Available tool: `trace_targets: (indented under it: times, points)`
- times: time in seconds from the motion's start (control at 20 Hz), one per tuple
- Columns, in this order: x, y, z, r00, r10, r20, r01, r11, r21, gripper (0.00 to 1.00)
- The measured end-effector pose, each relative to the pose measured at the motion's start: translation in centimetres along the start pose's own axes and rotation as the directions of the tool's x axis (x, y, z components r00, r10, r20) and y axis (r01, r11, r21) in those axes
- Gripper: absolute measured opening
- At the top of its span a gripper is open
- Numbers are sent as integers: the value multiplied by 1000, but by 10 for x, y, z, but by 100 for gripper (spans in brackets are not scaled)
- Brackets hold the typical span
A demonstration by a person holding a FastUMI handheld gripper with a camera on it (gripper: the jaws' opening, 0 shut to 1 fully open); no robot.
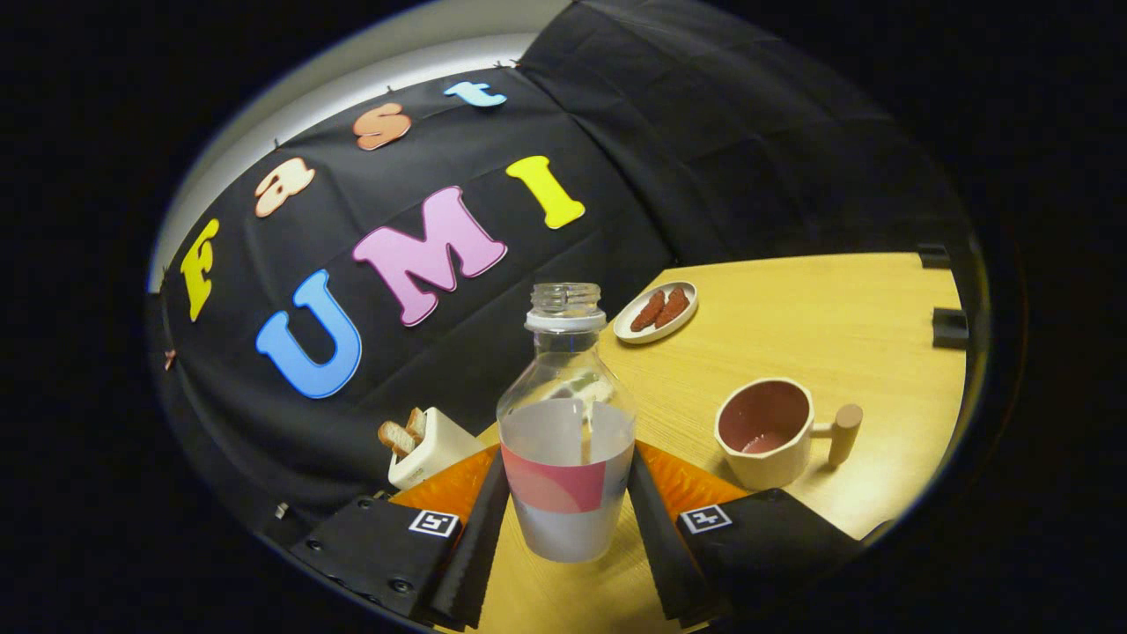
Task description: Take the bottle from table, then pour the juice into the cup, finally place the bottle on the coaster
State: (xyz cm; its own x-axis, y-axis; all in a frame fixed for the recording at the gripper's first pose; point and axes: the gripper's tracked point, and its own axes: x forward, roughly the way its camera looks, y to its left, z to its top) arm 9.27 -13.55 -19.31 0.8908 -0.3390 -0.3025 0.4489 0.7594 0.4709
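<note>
Firmly, tongs (568,519) clamp one bottle (566,440) beside one cup (768,431).

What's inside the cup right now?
The cup holds a little pinkish liquid at its bottom; its near wall hides the rest. The gripper is shut on the bottle.

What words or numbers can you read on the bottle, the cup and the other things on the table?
Nothing here can be read as a word or number.
Bottle: its band has pink and red shapes, no words.
Cup: plain.
Toaster and plate: plain.
Gripper, fingers pressing the bottle from both sides: square black-and-white markers, patterns and not letters.
</note>
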Motion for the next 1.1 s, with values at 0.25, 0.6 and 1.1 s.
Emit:
trace_targets:
  times: [0.25,0.6,1.1]
  points:
    - [4,24,20,996,15,85,4,976,-216,76]
    - [21,62,51,982,35,186,56,884,-465,76]
    - [92,89,21,973,65,222,74,821,-566,77]
